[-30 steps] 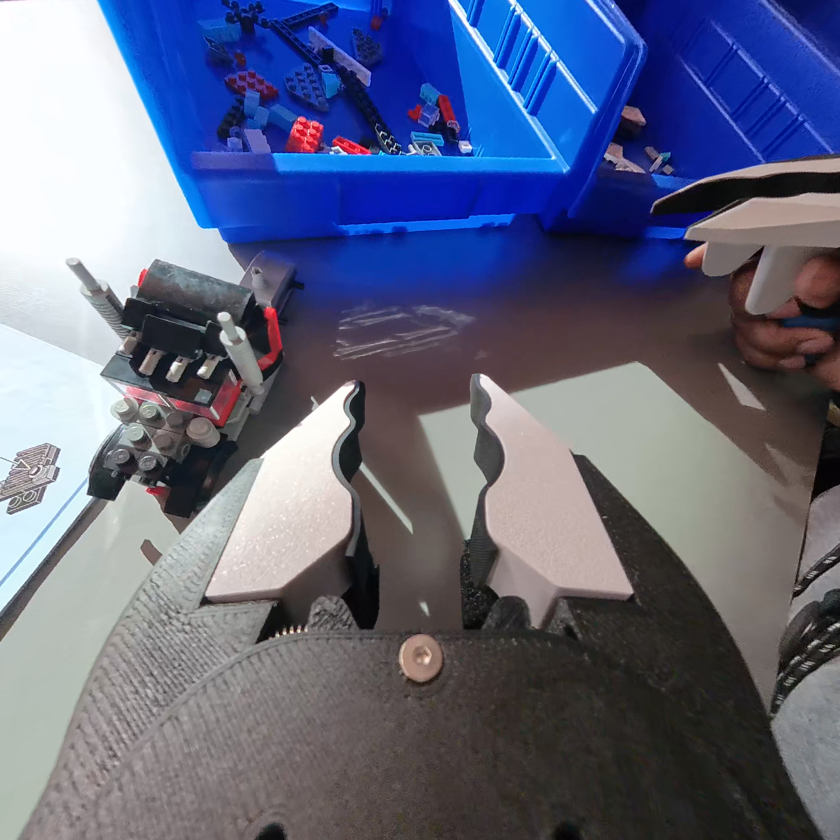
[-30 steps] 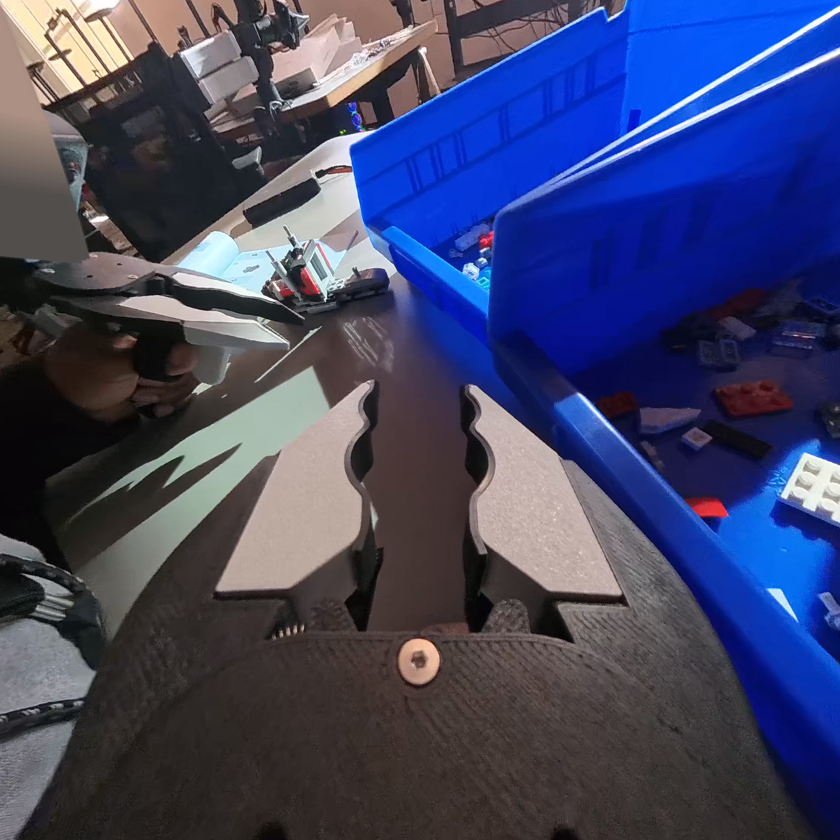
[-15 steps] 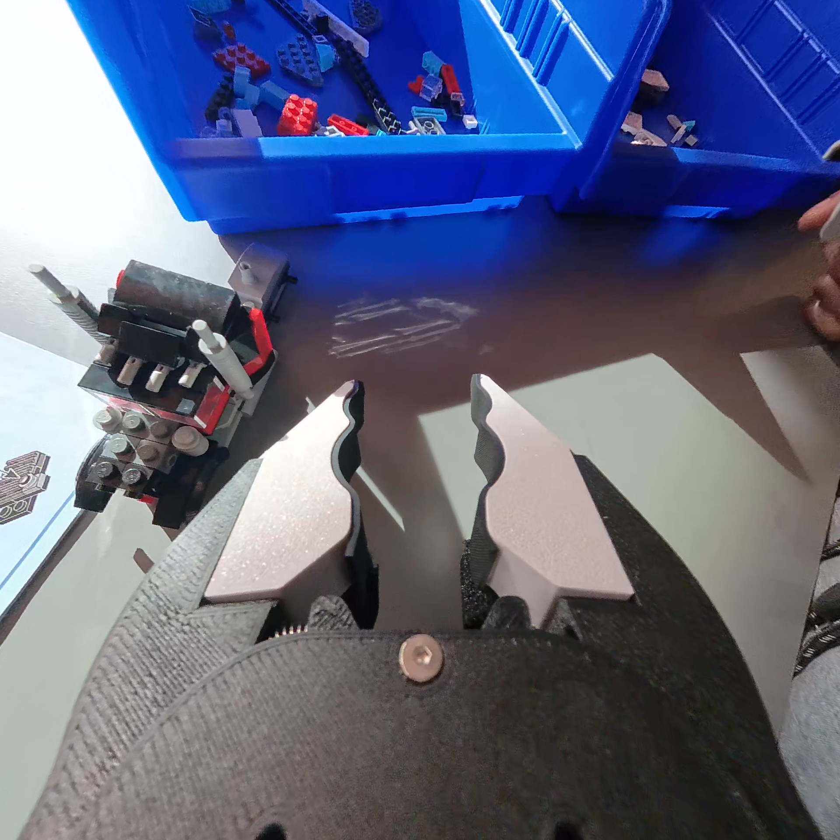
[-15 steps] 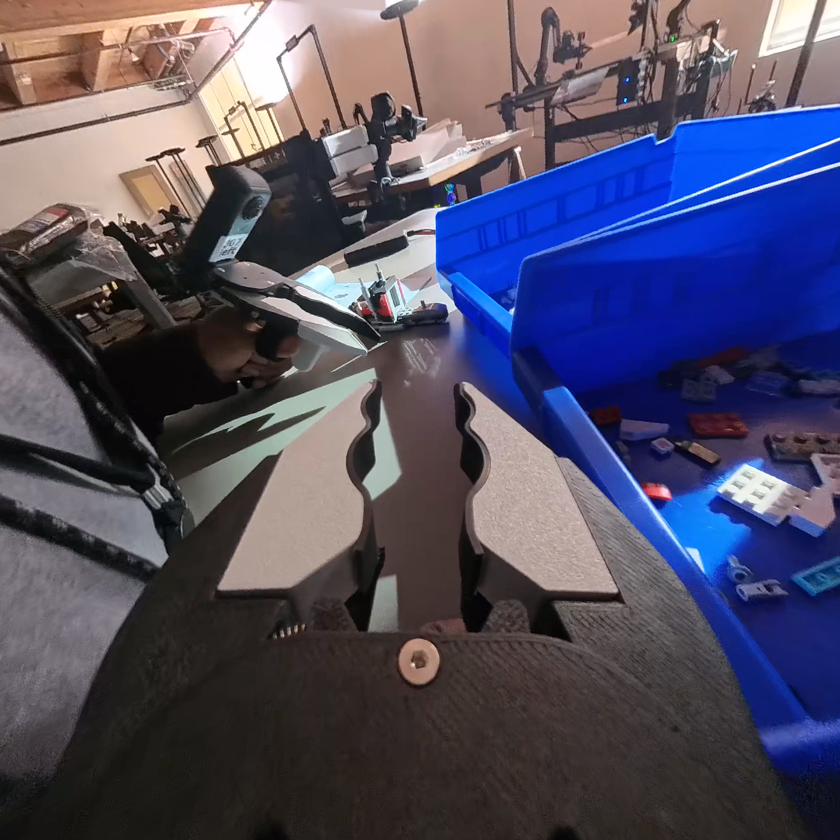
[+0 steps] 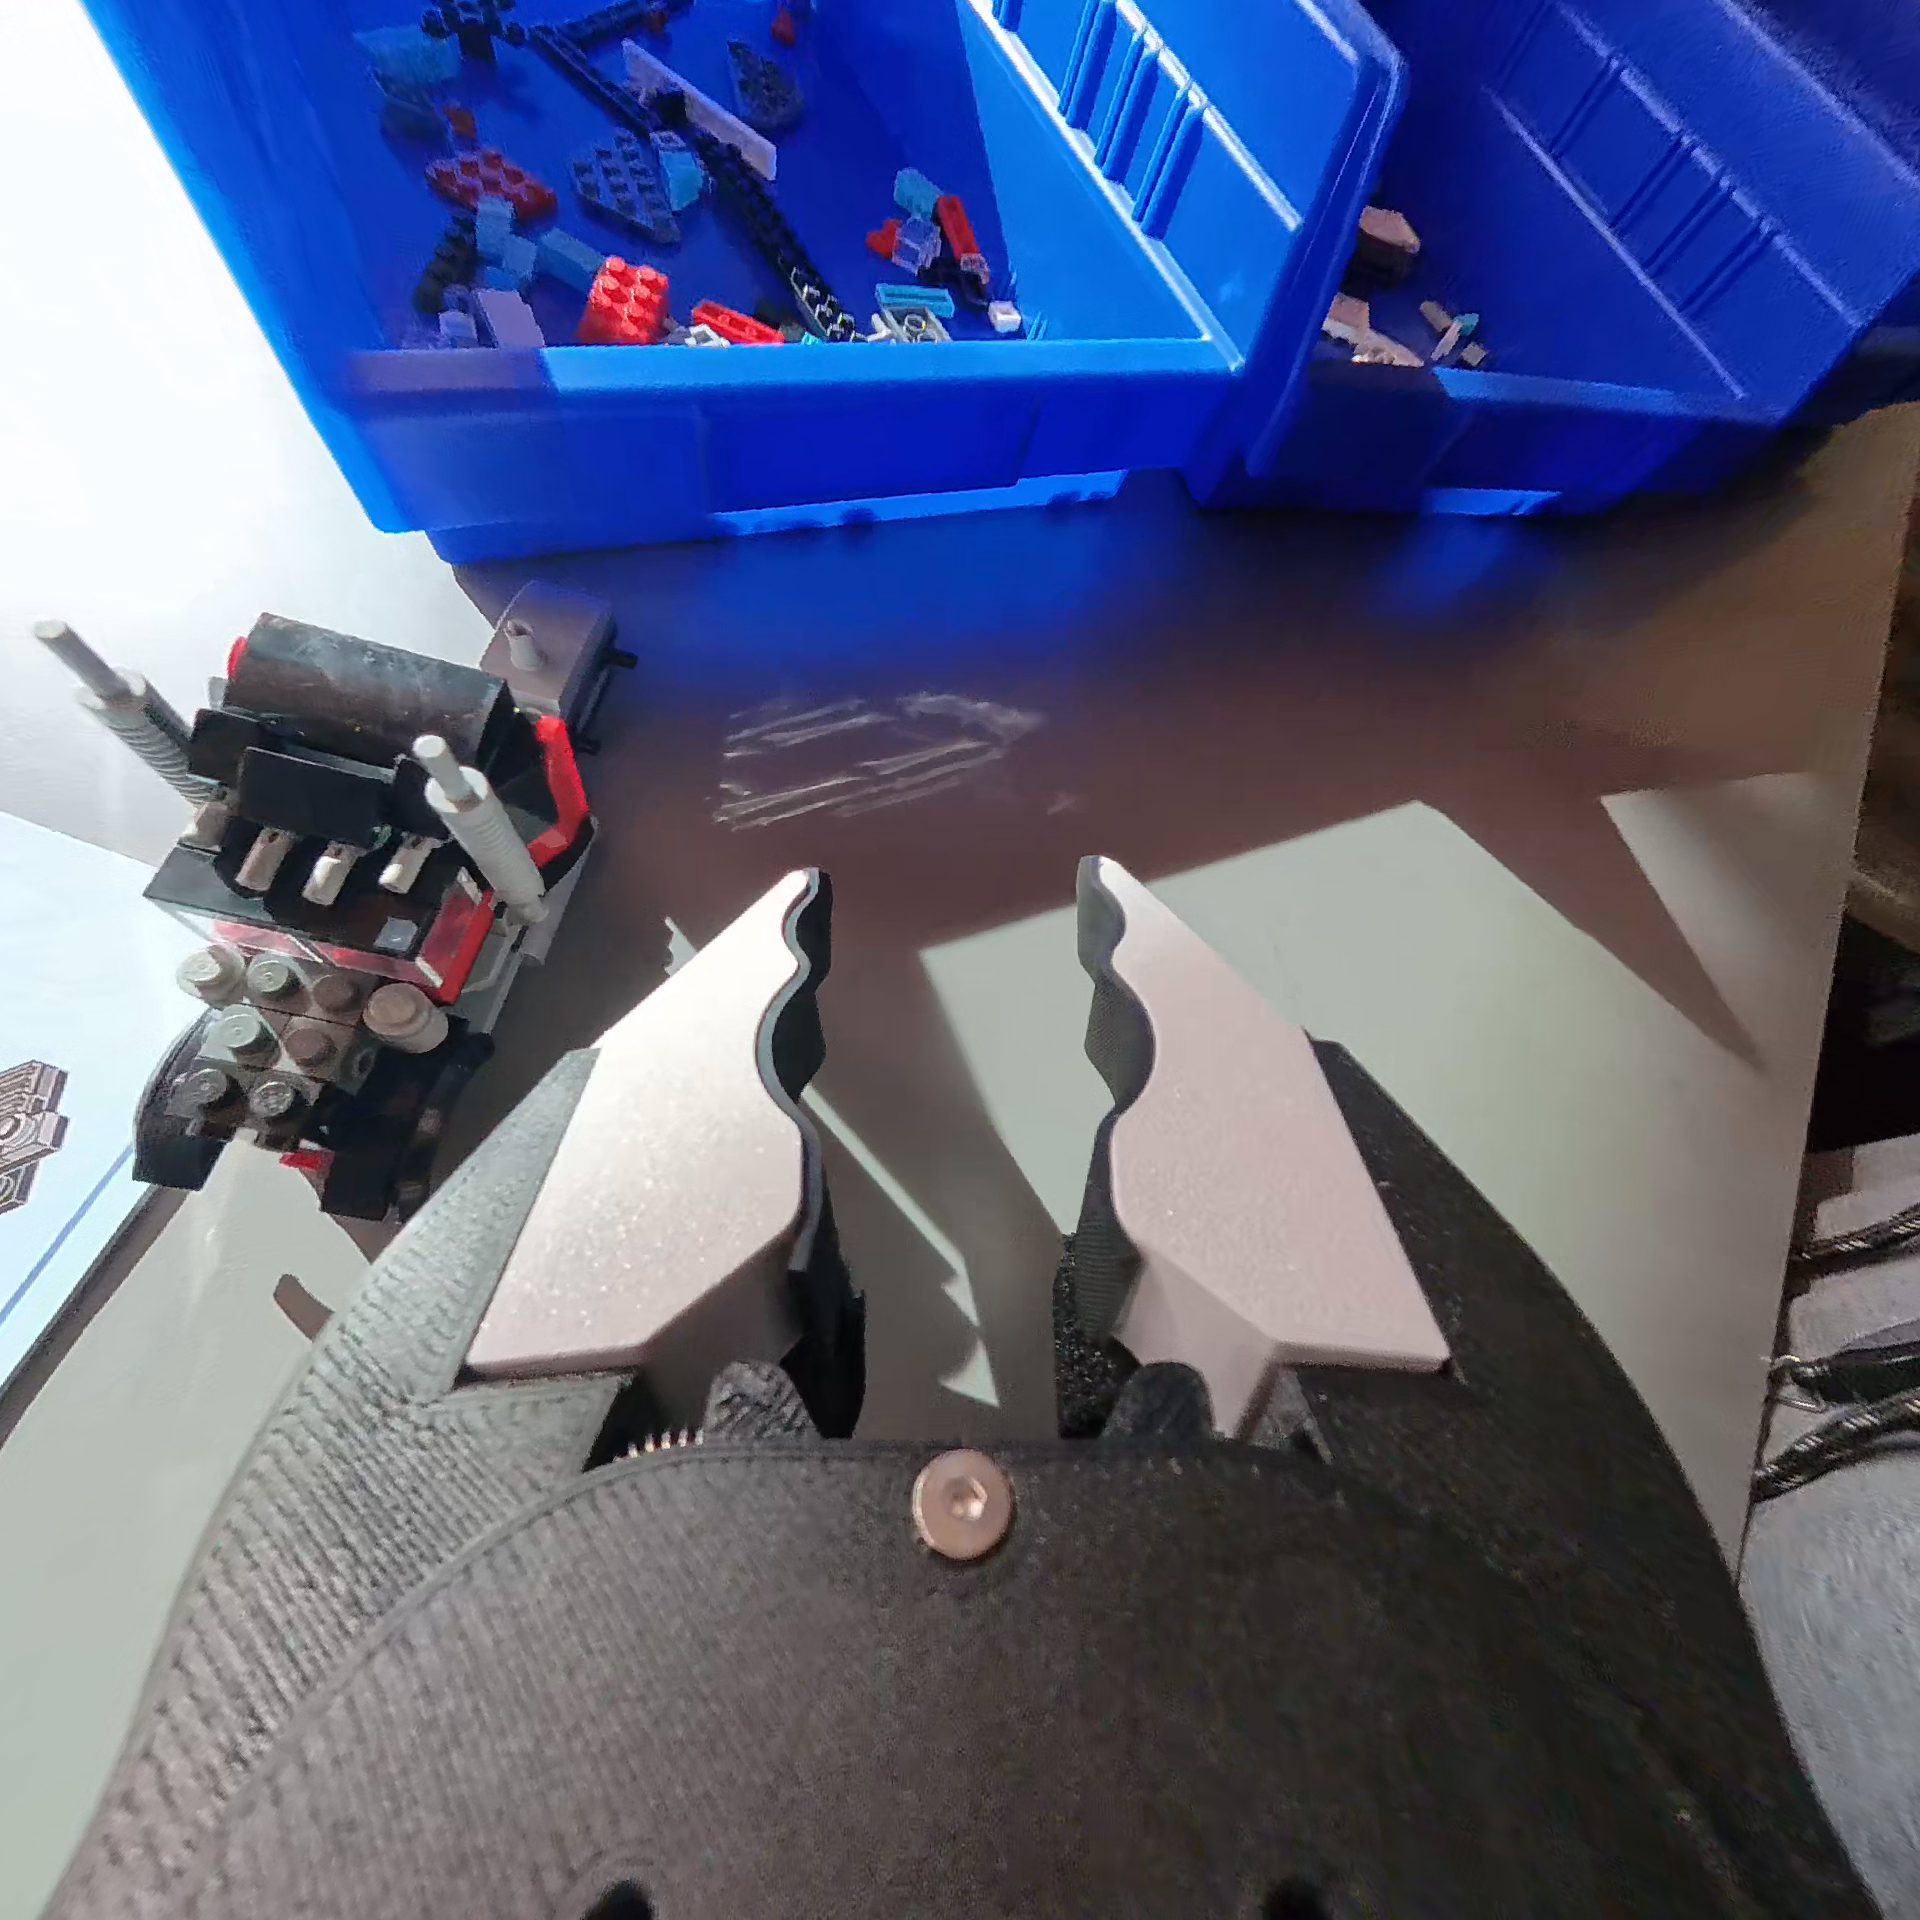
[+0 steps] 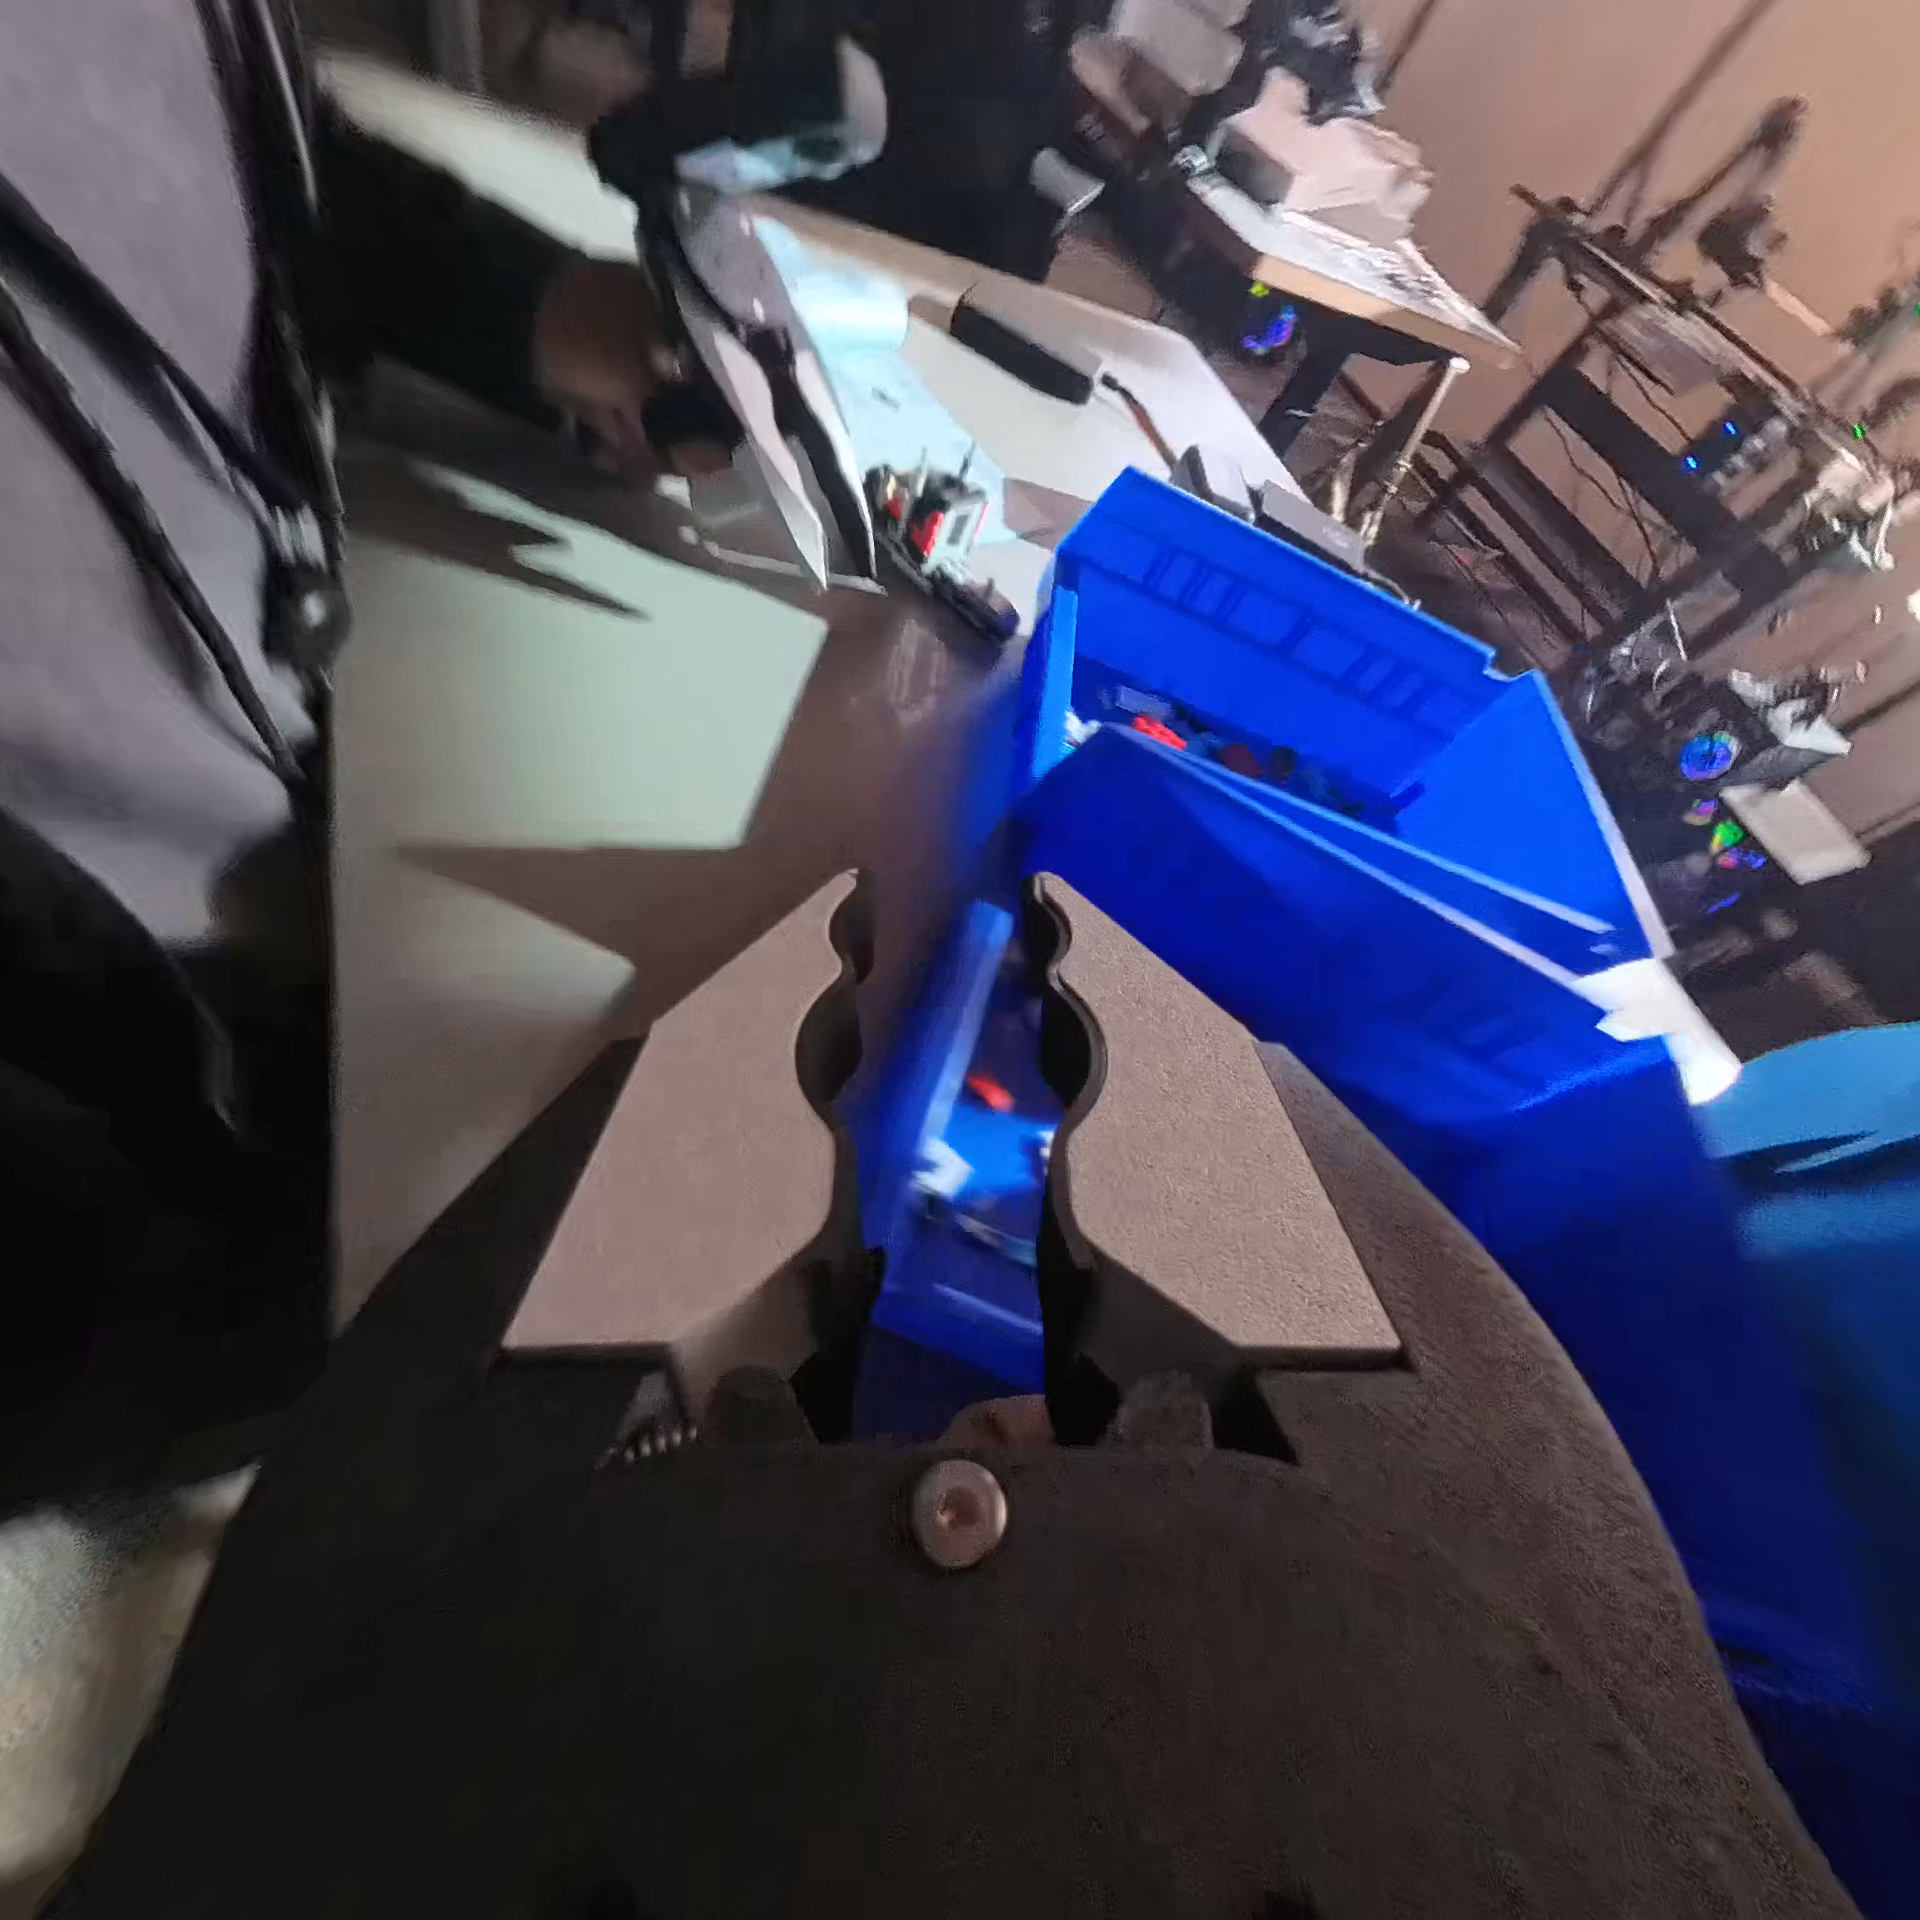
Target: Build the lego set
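A partly built black, red and grey lego truck (image 5: 343, 914) stands on the table, left of my left gripper (image 5: 951, 883), which is open and empty above the tabletop. The truck also shows small and far off in the right wrist view (image 6: 930, 520), beside the left gripper (image 6: 790, 457) held in a hand. My right gripper (image 6: 945, 894) is open and empty, raised and tilted over the front of a blue bin (image 6: 1299, 914). Loose bricks (image 5: 623, 296) lie in the left blue bin (image 5: 727, 436).
A second blue bin (image 5: 1558, 436) with a few pieces stands right of the first. An instruction sheet (image 5: 52, 1039) lies left of the truck. A clear plastic wrapper (image 5: 873, 753) lies on the table. The table's right edge (image 5: 1839, 1039) is close. Other benches stand behind.
My right gripper has lifted and swung, tilting its view, and has left the left wrist view. My left gripper has drifted slightly; the truck and bins sit a little differently in its view.
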`<control>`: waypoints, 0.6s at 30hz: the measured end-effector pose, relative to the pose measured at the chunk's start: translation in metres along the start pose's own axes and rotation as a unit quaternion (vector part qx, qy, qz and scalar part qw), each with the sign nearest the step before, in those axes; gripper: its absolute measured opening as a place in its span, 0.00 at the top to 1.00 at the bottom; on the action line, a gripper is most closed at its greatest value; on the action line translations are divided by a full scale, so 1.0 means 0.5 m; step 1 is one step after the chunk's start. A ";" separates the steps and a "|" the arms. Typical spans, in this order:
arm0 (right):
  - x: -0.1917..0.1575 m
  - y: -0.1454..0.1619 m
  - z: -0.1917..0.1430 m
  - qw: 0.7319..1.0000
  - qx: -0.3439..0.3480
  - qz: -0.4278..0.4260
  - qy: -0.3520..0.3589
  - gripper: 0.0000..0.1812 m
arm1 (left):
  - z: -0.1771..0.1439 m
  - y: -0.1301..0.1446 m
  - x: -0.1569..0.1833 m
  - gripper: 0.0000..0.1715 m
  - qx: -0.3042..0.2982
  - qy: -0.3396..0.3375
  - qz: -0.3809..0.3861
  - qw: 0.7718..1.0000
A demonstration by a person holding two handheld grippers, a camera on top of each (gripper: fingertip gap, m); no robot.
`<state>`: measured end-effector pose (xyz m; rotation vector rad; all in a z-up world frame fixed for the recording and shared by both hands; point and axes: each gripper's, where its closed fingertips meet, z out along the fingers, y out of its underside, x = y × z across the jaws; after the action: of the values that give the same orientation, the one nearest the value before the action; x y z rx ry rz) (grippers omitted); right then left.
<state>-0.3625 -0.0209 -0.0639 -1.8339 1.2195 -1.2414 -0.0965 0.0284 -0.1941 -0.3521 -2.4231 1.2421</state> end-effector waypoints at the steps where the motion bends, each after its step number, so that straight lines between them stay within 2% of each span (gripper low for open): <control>1: 0.033 0.005 -0.010 0.999 -0.015 -0.030 -0.009 0.83 | -0.003 -0.002 0.000 0.71 0.007 0.001 -0.002 1.000; 4: 0.138 0.052 -0.006 0.991 -0.085 -0.095 -0.042 0.83 | -0.012 -0.008 0.001 0.72 0.025 0.006 -0.007 1.000; 7: 0.202 0.142 0.034 0.967 -0.187 -0.130 -0.110 0.82 | -0.026 -0.011 0.001 0.72 0.043 0.006 -0.017 0.999; 12: 0.214 0.304 0.079 0.885 -0.363 -0.161 -0.243 0.81 | -0.051 -0.009 -0.002 0.72 0.066 0.009 -0.040 0.997; 16: 0.205 0.367 0.093 0.841 -0.419 -0.175 -0.295 0.81 | -0.064 -0.012 -0.003 0.72 0.082 0.019 -0.053 0.995; 18: 0.203 0.385 0.101 0.830 -0.432 -0.182 -0.303 0.81 | -0.066 -0.014 -0.003 0.72 0.086 0.027 -0.060 0.994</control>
<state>-0.3699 -0.1907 -0.2086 -2.9107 1.1460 -0.1095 -0.0805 0.0474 -0.1713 -0.1843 -2.2369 1.3557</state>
